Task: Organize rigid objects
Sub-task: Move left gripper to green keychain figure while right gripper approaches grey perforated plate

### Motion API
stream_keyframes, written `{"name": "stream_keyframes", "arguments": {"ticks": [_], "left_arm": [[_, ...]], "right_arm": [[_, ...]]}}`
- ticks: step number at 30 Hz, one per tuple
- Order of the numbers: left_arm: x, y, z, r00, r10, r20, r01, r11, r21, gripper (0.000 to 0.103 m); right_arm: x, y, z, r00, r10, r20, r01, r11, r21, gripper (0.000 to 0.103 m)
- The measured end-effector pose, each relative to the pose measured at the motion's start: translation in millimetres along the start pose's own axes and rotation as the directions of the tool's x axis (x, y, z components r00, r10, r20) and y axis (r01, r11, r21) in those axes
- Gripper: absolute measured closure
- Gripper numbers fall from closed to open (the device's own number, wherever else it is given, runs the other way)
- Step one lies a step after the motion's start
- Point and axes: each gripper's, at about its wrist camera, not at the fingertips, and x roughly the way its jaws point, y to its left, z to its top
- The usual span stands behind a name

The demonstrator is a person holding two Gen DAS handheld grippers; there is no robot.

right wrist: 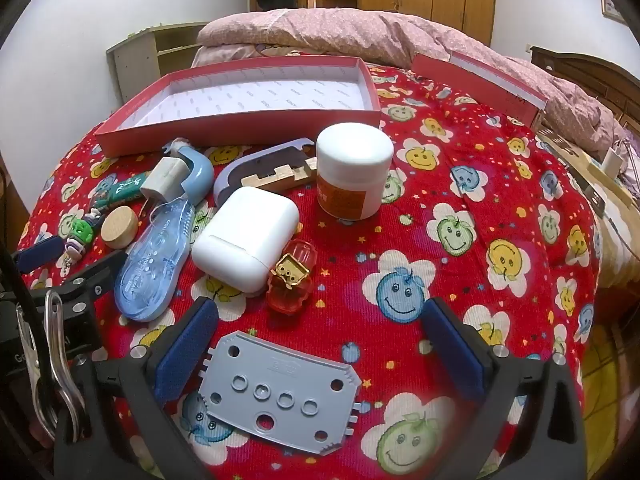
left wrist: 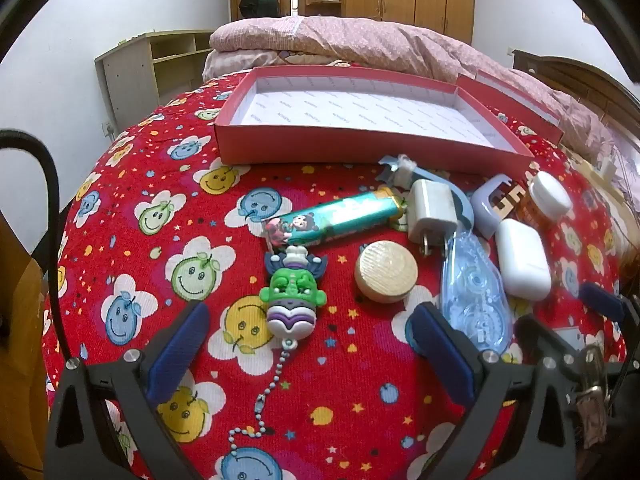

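Both tools are seen hovering over a bed covered by a red smiley-face blanket (left wrist: 160, 208), each angled downward. The left tool (left wrist: 308, 340) is held with its blue pads spread wide, nothing between them but cloth; a green cartoon keychain (left wrist: 292, 292) on a bead chain is seen just ahead of the gap. Beyond the keychain a teal lighter (left wrist: 340, 216) is laid flat, and a round wooden lid (left wrist: 386, 271) is set to the right of the keychain. A white charger plug (left wrist: 432, 210) is propped against a blue curved plastic piece (right wrist: 198, 172), with a clear blue correction-tape dispenser (left wrist: 474, 300) stretched out beside the right pad. A white earbud case (left wrist: 522, 258) is found next to it.

The right tool (right wrist: 320, 354) is likewise held wide apart, gripping nothing. A flat grey perforated plastic plate (right wrist: 280, 392) is lying between its fingers, close to the left pad; whether the pad touches it cannot be told. Just ahead, a small orange transparent case (right wrist: 292, 280) is seen beside the earbud case. A white-capped jar with an orange label (right wrist: 352, 172) is standing upright further back, next to a notched wooden piece (right wrist: 276, 178).

An open red box (left wrist: 360, 148) with a white lining is placed behind the cluster, nothing in it, and its lid (right wrist: 480, 76) is seen off to the right.
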Motion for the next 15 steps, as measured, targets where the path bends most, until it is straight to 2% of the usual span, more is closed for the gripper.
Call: {"name": "stream_keyframes", "arguments": {"ticks": [15], "left_arm": [[-0.4,0.4,0.3,1.000,0.004,-0.003,-0.004,1.000,0.004,0.000]], "right_arm": [[1.1,-0.4,0.3,1.000,0.005,0.000,-0.005,1.000,0.005,0.000]]}}
